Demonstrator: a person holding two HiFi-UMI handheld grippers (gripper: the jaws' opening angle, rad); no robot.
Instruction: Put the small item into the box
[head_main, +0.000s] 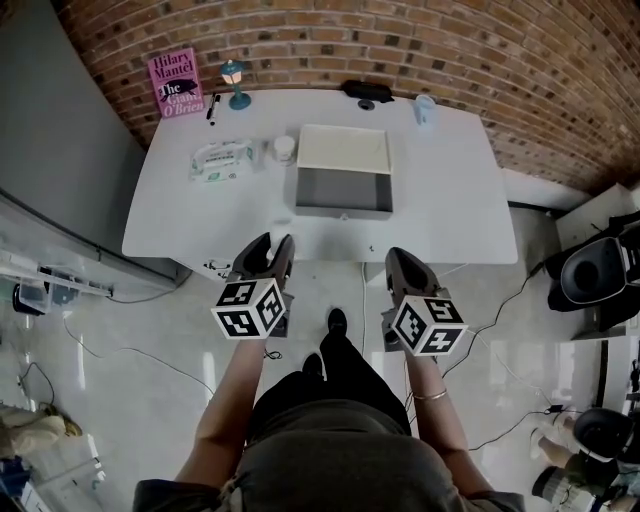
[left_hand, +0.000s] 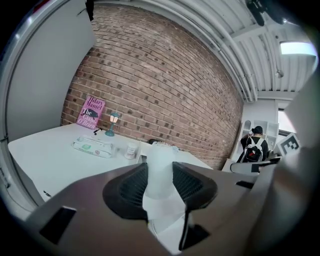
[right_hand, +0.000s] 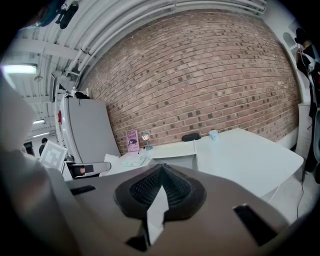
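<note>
Grippers first: the left gripper (head_main: 270, 242) has its jaws clearly apart. In its own view the two dark ribbed pads sit on either side of a wide gap with nothing pinched in it. A pale blurry patch shows through that gap, roughly in line with the box (head_main: 345, 210), but I can't tell more than that. The right gripper (head_main: 398, 252) is closed up, pads meeting at the tip, nothing in there either. Both hang at the near edge of the white table (head_main: 450, 200), touching nothing on it.

Best candidate for the small item is the small white jar (head_main: 285, 149), which stands on the table just left of the box's pale lid, with the wipes pack (head_main: 222, 158) on its other side. The box is open and looks empty inside.

Only the head view gives the whole layout. A pink book (head_main: 175, 83), a little lamp (head_main: 236, 83) and a pen (head_main: 212, 108) sit at the back left, a black case (head_main: 366, 90) behind the box, and a pale blue cup (head_main: 425, 108) at the back right. The left gripper view adds a person with a backpack (left_hand: 252, 150) far off to the right. Each gripper view also catches the other gripper's marker cube at its edge.
</note>
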